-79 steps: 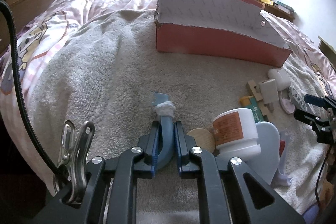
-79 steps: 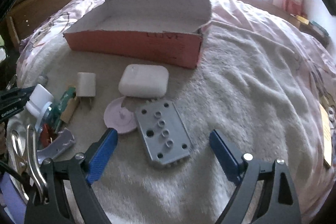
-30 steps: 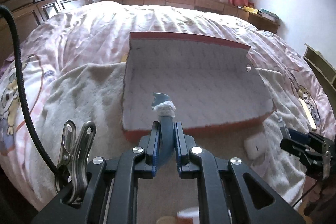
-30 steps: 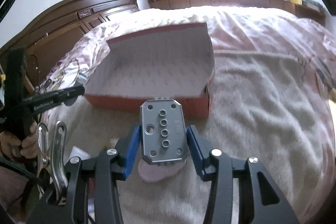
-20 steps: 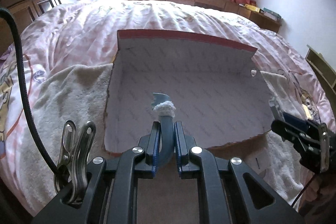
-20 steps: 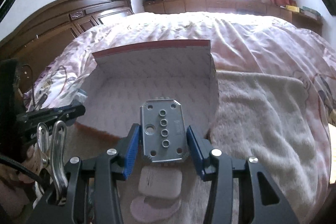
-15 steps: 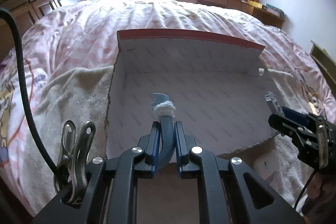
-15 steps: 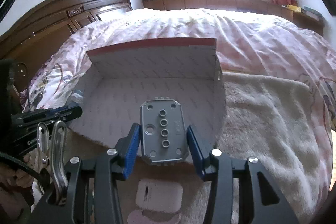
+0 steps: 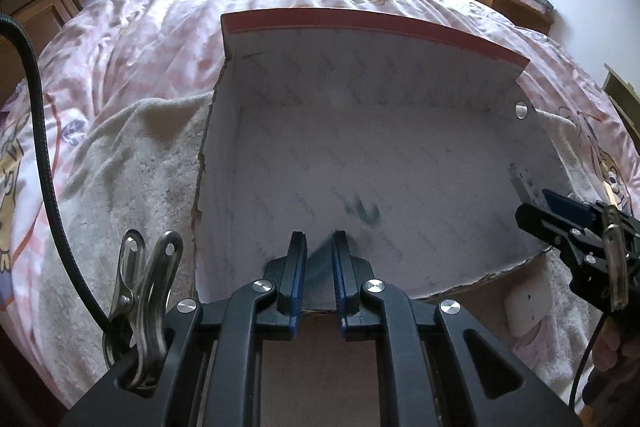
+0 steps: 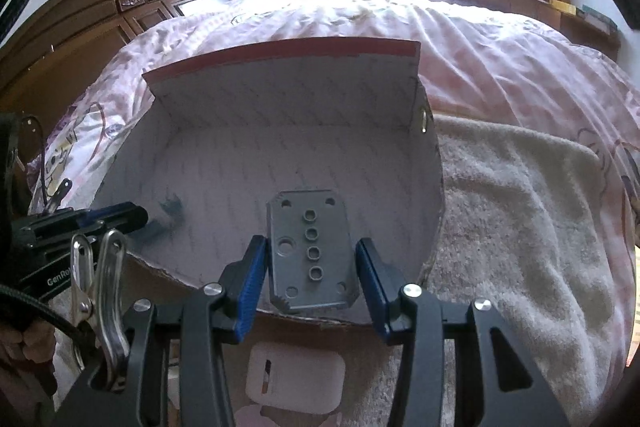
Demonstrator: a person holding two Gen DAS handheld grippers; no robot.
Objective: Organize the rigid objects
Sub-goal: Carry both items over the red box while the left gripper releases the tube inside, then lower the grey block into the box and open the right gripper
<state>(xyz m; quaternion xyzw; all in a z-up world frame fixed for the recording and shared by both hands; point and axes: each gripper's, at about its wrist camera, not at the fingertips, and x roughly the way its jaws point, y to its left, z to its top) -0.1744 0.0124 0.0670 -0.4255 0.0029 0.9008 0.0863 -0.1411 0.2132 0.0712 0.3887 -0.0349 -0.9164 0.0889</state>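
A red cardboard box (image 9: 360, 23) with a white inside lies open on the bed; it also shows in the right wrist view (image 10: 280, 55). My left gripper (image 9: 319, 247) is over the box's near edge, jaws slightly apart, and the blue hook (image 9: 362, 211) is a blur falling below it; the hook also shows in the right wrist view (image 10: 168, 211). My right gripper (image 10: 310, 275) has its jaws spread with gaps beside the grey plate (image 10: 310, 251), which hangs over the box. The right gripper also shows in the left wrist view (image 9: 560, 223).
A white case (image 10: 296, 375) lies on the beige towel (image 10: 520, 227) just in front of the box; it also shows in the left wrist view (image 9: 524, 307). A pink disc (image 10: 256, 417) peeks out below it. A dark wooden headboard (image 10: 120, 15) stands at the left.
Both grippers moved over the box. The left jaws have opened and let the blue hook go. The right jaws have widened off the grey plate.
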